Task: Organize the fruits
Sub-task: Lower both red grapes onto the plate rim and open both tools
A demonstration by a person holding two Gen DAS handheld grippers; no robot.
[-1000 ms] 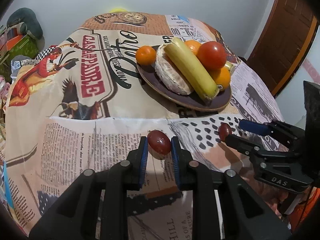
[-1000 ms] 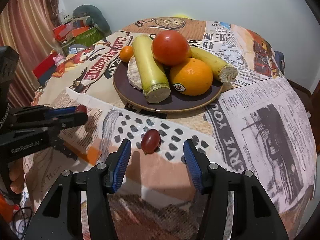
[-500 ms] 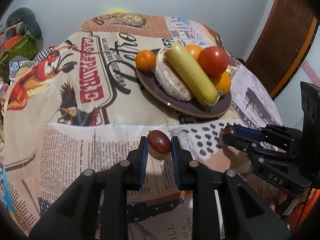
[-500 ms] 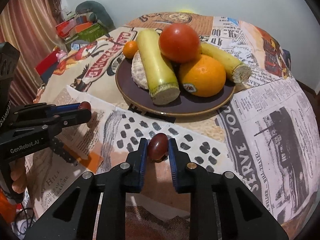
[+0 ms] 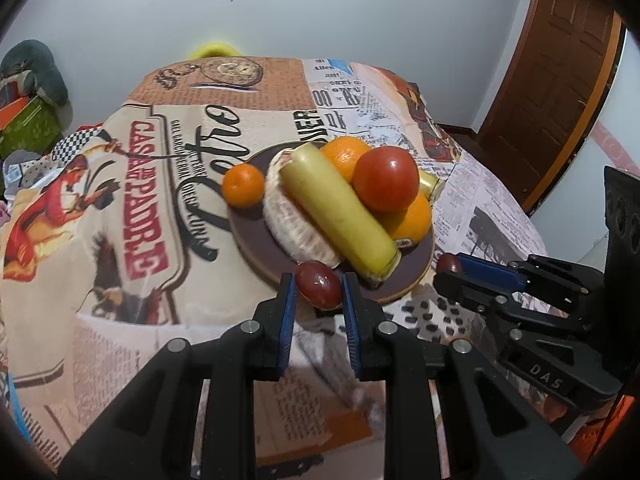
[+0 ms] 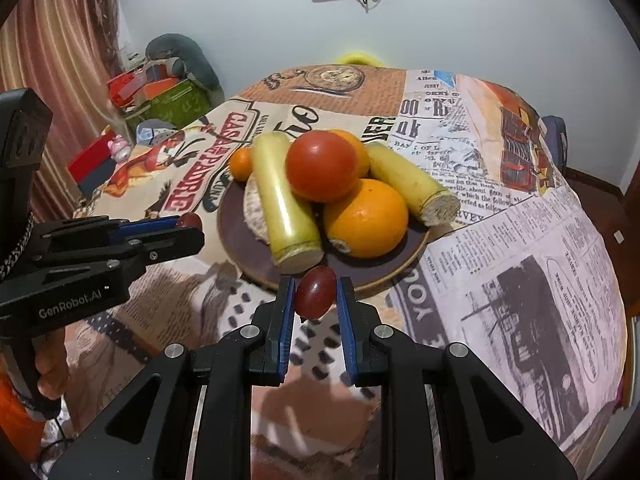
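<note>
A dark brown plate on the printed tablecloth holds a tomato, oranges, yellowish cut stalks, a peeled citrus and a small mandarin. My left gripper is shut on a dark red grape, held just in front of the plate's near rim. My right gripper is shut on another red grape, lifted off the cloth near the plate's front edge. Each gripper shows in the other's view, at the right and at the left, grape at its tip.
The tablecloth drapes a round table. A wooden door stands right. Boxes and a grey cushion lie left by a striped curtain. A hand grips the left tool's handle.
My right gripper closed on the grape lying on the cloth and lifted it. Both grippers, each with a grape, rose and moved toward the plate.
</note>
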